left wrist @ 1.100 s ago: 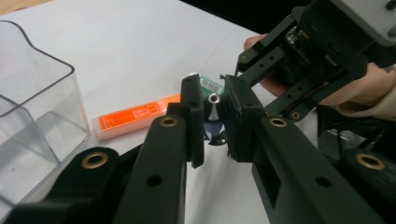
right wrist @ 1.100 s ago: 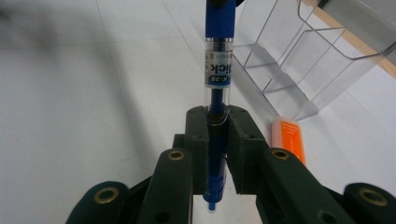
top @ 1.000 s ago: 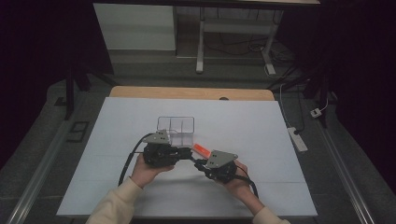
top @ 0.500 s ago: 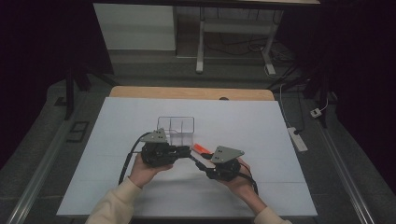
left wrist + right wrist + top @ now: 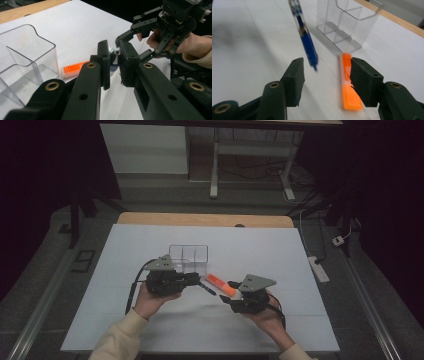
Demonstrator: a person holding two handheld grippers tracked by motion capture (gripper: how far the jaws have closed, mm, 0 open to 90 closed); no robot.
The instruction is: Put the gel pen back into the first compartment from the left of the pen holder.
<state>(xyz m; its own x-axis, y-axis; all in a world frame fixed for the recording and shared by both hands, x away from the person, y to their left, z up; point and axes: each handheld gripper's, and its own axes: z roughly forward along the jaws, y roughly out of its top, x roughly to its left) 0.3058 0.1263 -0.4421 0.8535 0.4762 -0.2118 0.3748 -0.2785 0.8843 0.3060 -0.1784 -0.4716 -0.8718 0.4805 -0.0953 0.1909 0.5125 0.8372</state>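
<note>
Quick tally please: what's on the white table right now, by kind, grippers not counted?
Blue pen, held in the left gripper: 1
Orange highlighter, lying on the table: 1
Clear plastic organiser: 1
Total: 3

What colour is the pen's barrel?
Blue; the pen shows best in the right gripper view.

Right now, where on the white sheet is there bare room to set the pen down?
Bare sheet lies right of the orange marker, left of the left tool, and beyond the clear box. It is crowded between the tools: the blue pen held by the left tool, the marker and the open right tool sit close.
</note>
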